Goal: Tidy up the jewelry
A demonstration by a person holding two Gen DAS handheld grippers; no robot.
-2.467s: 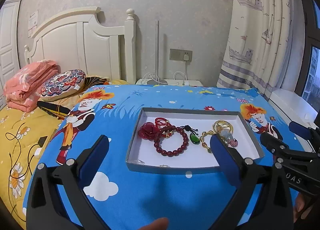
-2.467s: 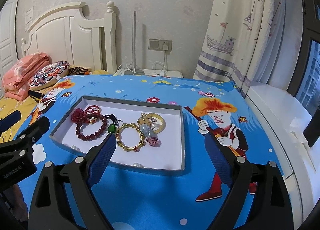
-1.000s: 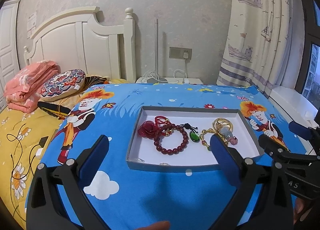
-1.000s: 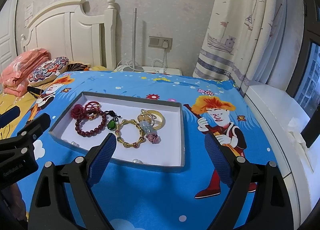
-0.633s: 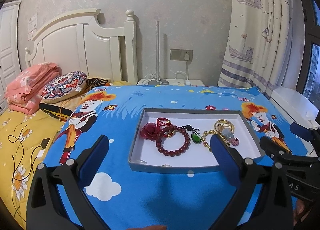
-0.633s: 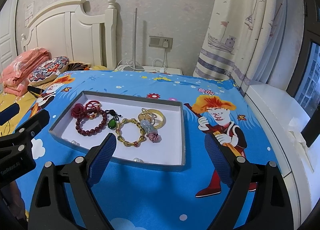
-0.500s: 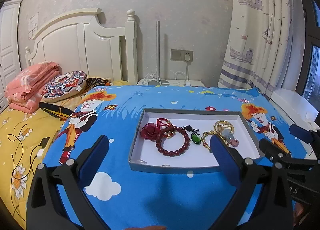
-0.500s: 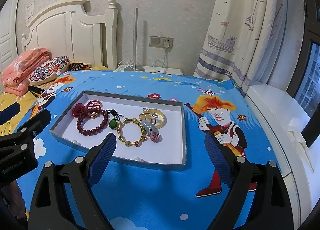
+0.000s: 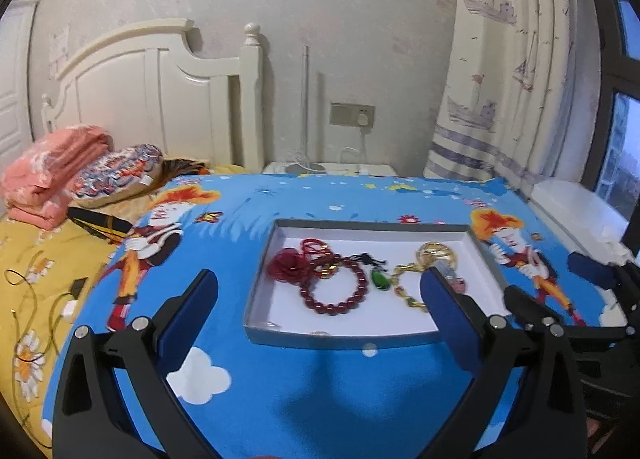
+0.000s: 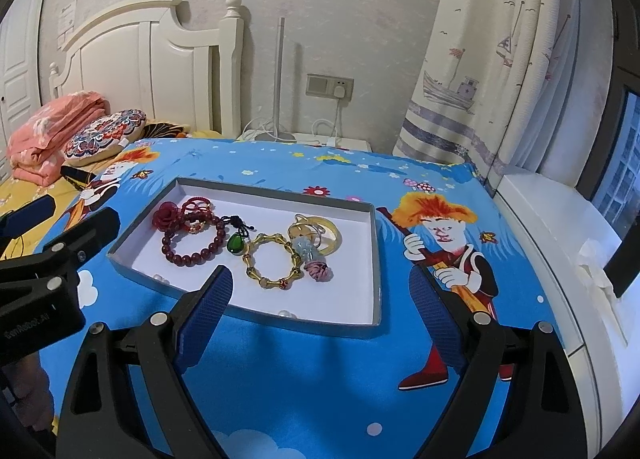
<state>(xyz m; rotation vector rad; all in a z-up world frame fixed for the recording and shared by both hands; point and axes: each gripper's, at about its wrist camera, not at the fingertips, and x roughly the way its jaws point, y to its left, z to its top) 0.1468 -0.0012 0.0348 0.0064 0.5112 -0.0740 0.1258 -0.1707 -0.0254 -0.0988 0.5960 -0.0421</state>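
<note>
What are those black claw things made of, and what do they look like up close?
Both are alike. The left gripper and the right gripper each have a matte black frame with triangular cut-outs, forking into two arms. Silver round bolt heads sit at the joints. Each finger carries a long blue pad with a fine ribbed texture. White lettering, mirrored, marks the left gripper's side in the right wrist view. No cables show.

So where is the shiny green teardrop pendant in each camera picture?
Left wrist view: the green teardrop pendant lies in the middle of the shallow grey tray, just right of the dark red bead bracelet.
Right wrist view: the pendant lies in the tray's middle-left, between the red bracelet and the gold link bracelet.
Shared landmark: the red bracelet.
</note>
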